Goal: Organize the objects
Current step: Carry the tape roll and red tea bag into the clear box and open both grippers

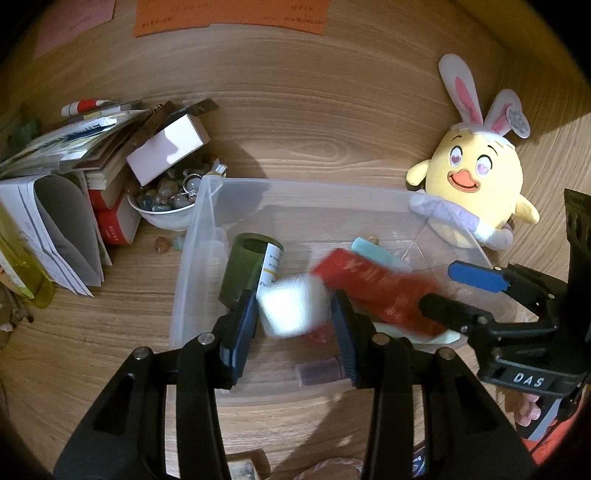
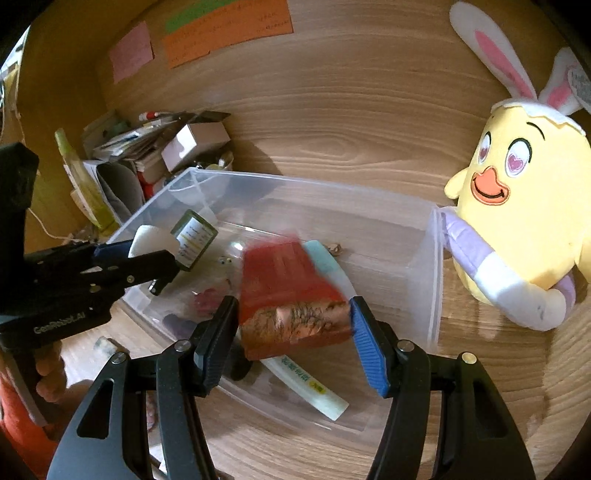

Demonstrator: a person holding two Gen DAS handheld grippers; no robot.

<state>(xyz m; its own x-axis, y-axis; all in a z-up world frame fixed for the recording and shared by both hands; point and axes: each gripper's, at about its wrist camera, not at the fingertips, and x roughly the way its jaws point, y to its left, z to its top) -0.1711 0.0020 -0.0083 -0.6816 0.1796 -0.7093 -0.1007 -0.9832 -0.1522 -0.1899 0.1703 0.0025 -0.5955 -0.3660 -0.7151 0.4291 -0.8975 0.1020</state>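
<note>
Left wrist view: the left gripper has a blurred white block between its jaws over the clear bin on the desk.

Right wrist view: the right gripper flanks a blurred red packet above the bin, right finger apparently just clear; its grip is uncertain. A plush chick sits right.

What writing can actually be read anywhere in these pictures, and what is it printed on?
"DAS": black right gripper body.
"GenRobot.AI": black left gripper body.
Too blurred or small: orange paper notes, green bottle's white label, plush chick's ear tag, red packet, pale tube.
</note>
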